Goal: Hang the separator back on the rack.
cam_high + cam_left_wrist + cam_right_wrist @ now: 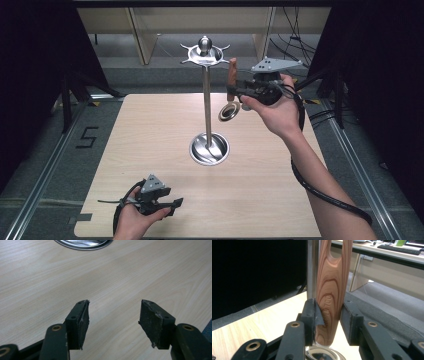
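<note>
High view first: there's a tall polished steel utensil stand [207, 100] in the middle of the pale wooden table [150, 150], with a round dished base, a thin upright pole and a star-shaped hook ring with a ball knob on top. The right gripper [235, 91] is up in the air on the far right side of the pole, near the hook ring, held by the person's right hand [275, 112]. It's clamped on the reddish-brown wooden handle of a small metal ladle [230, 97], which hangs upright with its shiny round bowl at the bottom, just below the gripper. The top of the handle sits right by one of the hooks; can't tell if it's actually on it.

In the right gripper view the grained handle [332, 295] stands upright between the two black jaws with its slotted hanging end up top. The left pad presses on it, the right one sits right against it or nearly so, hard to say. The steel pole [312, 270] runs just behind the handle, and the ladle bowl peeks out underneath.

The left gripper [170, 204] is low at the near left of the table, well apart from the stand. Left gripper view shows its jaws spread wide with nothing but bare tabletop [112, 277] between them, and the rim of the stand's base [82, 245] at the top edge.
</note>
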A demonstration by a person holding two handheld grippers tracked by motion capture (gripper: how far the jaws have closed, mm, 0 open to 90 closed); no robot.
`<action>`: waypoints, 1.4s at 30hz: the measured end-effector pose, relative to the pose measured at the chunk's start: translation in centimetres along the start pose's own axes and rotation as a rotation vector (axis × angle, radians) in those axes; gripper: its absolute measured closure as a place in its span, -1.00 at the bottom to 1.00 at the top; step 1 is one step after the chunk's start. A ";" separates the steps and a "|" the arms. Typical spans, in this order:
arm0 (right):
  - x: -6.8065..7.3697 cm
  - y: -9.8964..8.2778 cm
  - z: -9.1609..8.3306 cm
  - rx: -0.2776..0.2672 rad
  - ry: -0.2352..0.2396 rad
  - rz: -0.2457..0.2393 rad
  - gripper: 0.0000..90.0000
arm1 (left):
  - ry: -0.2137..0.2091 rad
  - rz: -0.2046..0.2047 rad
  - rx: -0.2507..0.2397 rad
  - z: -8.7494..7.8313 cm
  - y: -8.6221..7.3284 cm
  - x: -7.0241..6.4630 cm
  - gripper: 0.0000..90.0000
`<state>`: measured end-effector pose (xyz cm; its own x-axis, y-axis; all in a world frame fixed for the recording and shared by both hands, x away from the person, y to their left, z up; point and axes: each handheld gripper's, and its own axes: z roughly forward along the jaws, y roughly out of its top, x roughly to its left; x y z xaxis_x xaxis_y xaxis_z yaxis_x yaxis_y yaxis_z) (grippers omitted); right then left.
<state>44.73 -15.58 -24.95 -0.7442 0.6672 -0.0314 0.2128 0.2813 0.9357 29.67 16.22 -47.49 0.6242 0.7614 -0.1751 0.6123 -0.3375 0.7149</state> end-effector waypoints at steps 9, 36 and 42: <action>0.7 -0.5 0.0 -0.016 -0.048 -0.028 0.42 | -0.001 0.002 0.002 0.0 0.0 0.0 -0.12; 1.0 -2.5 -2.4 -0.018 -0.100 -0.018 0.06 | 0.001 0.007 0.003 0.0 0.0 0.1 -0.12; 0.6 -4.8 -4.8 0.003 -0.096 -0.020 0.04 | 0.008 -0.005 0.003 0.1 0.0 0.0 -0.12</action>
<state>40.19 -19.85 -27.73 -0.6844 0.7243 -0.0837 0.2001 0.2970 0.9337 29.71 16.19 -47.56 0.6173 0.7674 -0.1735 0.6169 -0.3353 0.7120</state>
